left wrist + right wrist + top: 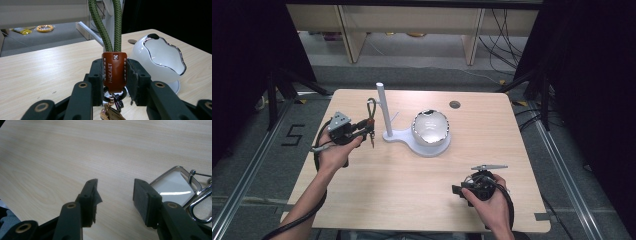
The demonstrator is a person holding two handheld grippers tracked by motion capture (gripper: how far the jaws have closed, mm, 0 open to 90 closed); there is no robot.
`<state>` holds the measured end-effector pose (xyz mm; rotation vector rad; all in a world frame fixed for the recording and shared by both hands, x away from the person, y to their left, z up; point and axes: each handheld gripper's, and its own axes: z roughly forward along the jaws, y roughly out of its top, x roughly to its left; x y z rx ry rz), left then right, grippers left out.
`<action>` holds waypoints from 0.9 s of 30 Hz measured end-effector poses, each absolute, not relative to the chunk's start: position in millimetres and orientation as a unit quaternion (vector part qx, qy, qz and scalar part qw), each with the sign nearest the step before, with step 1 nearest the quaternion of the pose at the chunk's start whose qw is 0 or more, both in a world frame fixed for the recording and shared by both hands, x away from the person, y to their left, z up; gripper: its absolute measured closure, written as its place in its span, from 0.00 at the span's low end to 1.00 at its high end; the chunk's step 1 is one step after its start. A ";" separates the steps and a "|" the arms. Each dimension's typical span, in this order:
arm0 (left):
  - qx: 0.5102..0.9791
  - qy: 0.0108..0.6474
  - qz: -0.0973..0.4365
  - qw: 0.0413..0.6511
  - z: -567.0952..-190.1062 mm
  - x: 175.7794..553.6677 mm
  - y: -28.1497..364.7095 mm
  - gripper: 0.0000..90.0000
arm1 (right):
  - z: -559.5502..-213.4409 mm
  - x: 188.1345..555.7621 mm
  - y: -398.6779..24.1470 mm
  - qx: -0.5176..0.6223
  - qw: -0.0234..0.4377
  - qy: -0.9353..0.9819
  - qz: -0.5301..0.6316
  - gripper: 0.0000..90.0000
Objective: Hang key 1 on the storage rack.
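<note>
While the left gripper (362,132) at centre left of the high view clamps the keychain (114,71) by its brown leather tab, loop up, probably for hanging on the white stand's post (383,111), the eggshell-shaped bowl (430,127) looks empty; the right gripper (114,195), lower right, gapes, holding nothing.

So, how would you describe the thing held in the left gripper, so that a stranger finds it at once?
Start at the white stand with the pole in the middle of the table. Just left of the pole, the left gripper clamps a key strap. It is a green cord loop in a brown leather sleeve, with metal rings hanging below.
</note>
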<state>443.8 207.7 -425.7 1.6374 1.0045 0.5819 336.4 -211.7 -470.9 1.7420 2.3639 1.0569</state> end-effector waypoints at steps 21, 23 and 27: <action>0.701 0.420 0.241 0.523 -431.7 456.7 197.5 0.74 | -472.0 337.4 -210.4 0.558 0.010 0.758 0.338 0.61; 0.703 0.421 0.240 0.521 -432.7 457.8 196.5 0.74 | -472.1 337.4 -210.4 0.558 0.010 0.758 0.339 0.61; 0.709 0.424 0.235 0.513 -435.8 459.5 195.6 0.69 | -471.4 337.4 -211.9 0.560 0.011 0.757 0.337 0.61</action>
